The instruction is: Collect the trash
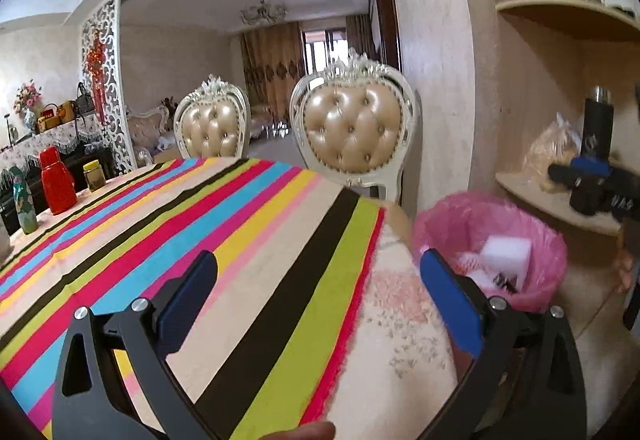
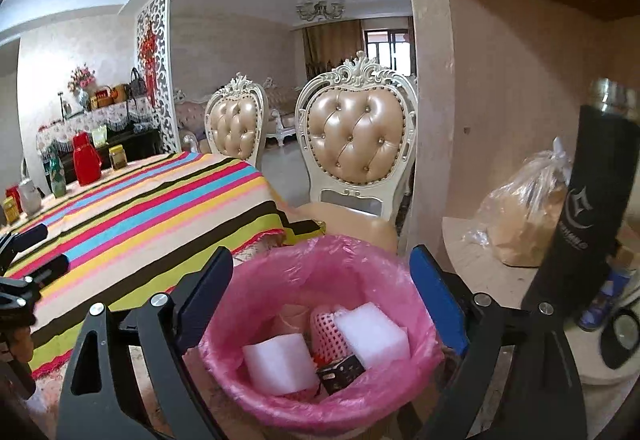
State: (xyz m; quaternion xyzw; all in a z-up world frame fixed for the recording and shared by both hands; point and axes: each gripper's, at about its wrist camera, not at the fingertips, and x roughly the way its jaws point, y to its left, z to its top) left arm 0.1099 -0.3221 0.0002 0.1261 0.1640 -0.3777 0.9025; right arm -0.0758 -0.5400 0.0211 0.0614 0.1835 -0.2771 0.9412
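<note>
We are holding the left gripper (image 1: 320, 280) wide and empty over the striped tablecloth (image 1: 200, 220). Our right gripper (image 2: 322, 280) is hanging wide, empty, above the pink-lined round bin (image 2: 280, 272), where white foam blocks (image 2: 280, 364) are lying.

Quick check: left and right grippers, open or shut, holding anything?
Left gripper: open, holding nothing.
Right gripper: open, holding nothing, above the pink-lined bin.
</note>
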